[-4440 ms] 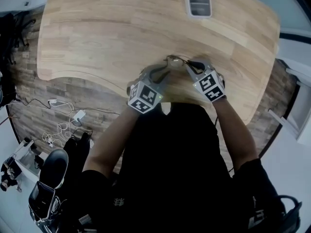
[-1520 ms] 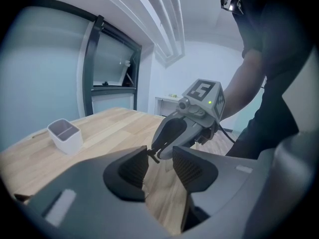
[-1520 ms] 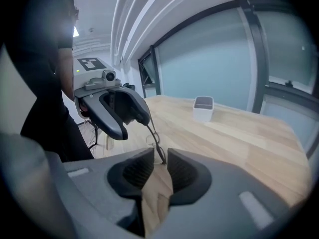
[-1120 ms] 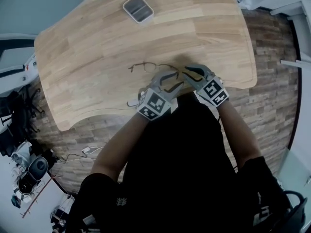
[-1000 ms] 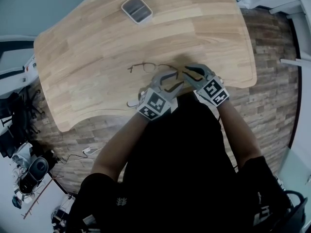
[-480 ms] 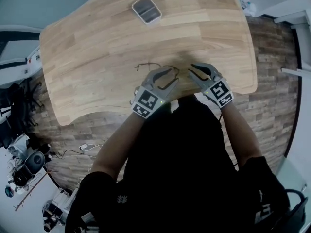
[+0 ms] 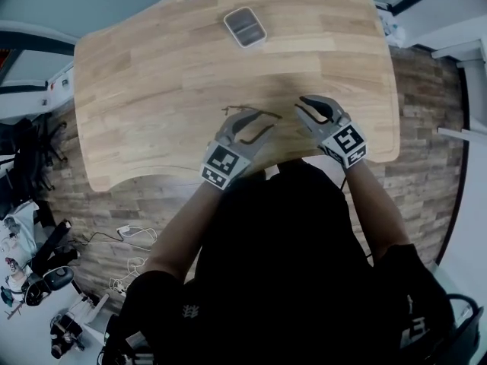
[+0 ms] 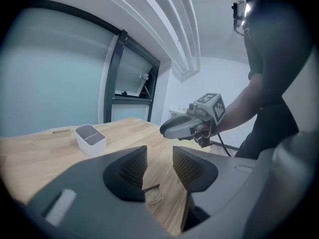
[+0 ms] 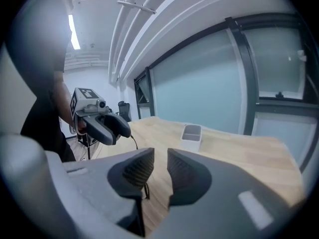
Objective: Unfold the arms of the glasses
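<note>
The thin dark-framed glasses [image 7: 230, 110] lie on the wooden table [image 7: 152, 90], near its front edge. My left gripper [image 7: 262, 122] hovers just over their right part, open with nothing between its fingers. In the left gripper view one lens [image 8: 152, 196] shows below the gap between the jaws. My right gripper [image 7: 301, 104] is a little to the right of the glasses, apart from them, narrowly open and empty. A dark piece of the frame [image 9: 144, 190] shows under its jaws in the right gripper view. Whether the arms are folded cannot be made out.
A small grey two-compartment tray [image 7: 245, 26] stands at the far side of the table; this tray [image 8: 89, 137] is also in the left gripper view. The table's front edge [image 7: 152, 175] lies close to both grippers. Glass walls rise behind the table.
Both grippers were at the glasses 4.4 s ago. Over the last second the right gripper has drawn off to the right, and the glasses lie on the table. The head camera has shifted.
</note>
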`<action>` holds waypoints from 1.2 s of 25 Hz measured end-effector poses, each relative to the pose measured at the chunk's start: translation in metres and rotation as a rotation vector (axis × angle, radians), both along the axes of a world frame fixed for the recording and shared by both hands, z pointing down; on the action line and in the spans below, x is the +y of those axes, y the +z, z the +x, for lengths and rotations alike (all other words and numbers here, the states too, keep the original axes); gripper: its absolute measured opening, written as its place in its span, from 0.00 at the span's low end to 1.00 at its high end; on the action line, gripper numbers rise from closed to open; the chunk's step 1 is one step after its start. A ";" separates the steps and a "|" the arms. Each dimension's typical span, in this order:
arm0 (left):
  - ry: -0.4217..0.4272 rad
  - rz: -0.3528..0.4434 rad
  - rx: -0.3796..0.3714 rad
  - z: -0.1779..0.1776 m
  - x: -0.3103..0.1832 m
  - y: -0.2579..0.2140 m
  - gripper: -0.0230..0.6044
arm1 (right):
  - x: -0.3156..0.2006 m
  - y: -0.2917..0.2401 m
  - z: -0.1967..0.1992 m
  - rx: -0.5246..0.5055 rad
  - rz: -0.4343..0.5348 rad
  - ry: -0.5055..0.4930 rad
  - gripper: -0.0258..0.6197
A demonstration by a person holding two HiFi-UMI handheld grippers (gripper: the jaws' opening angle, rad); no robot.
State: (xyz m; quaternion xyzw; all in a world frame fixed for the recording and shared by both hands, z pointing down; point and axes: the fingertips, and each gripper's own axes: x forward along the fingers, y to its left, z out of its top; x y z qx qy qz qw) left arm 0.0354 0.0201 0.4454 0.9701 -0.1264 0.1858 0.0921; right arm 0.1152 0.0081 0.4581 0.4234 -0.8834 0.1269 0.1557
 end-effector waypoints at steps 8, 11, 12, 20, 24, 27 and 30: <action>-0.088 -0.020 -0.029 -0.025 -0.003 0.014 0.31 | -0.005 0.012 -0.025 0.032 -0.050 -0.080 0.15; -0.117 -0.032 -0.042 -0.035 -0.004 0.024 0.31 | -0.003 0.039 -0.043 0.053 -0.123 -0.126 0.15; -0.127 -0.035 -0.046 -0.039 -0.004 0.028 0.31 | -0.003 0.047 -0.051 0.061 -0.142 -0.141 0.15; -0.215 -0.087 -0.081 -0.071 -0.012 0.061 0.31 | -0.016 0.115 -0.099 0.171 -0.300 -0.257 0.15; -0.265 -0.103 -0.084 -0.089 -0.017 0.071 0.31 | -0.024 0.139 -0.112 0.237 -0.344 -0.280 0.15; -0.290 -0.112 -0.086 -0.101 -0.018 0.076 0.31 | -0.024 0.154 -0.117 0.272 -0.374 -0.292 0.15; -0.304 -0.115 -0.085 -0.109 -0.019 0.079 0.31 | -0.021 0.164 -0.118 0.298 -0.395 -0.313 0.09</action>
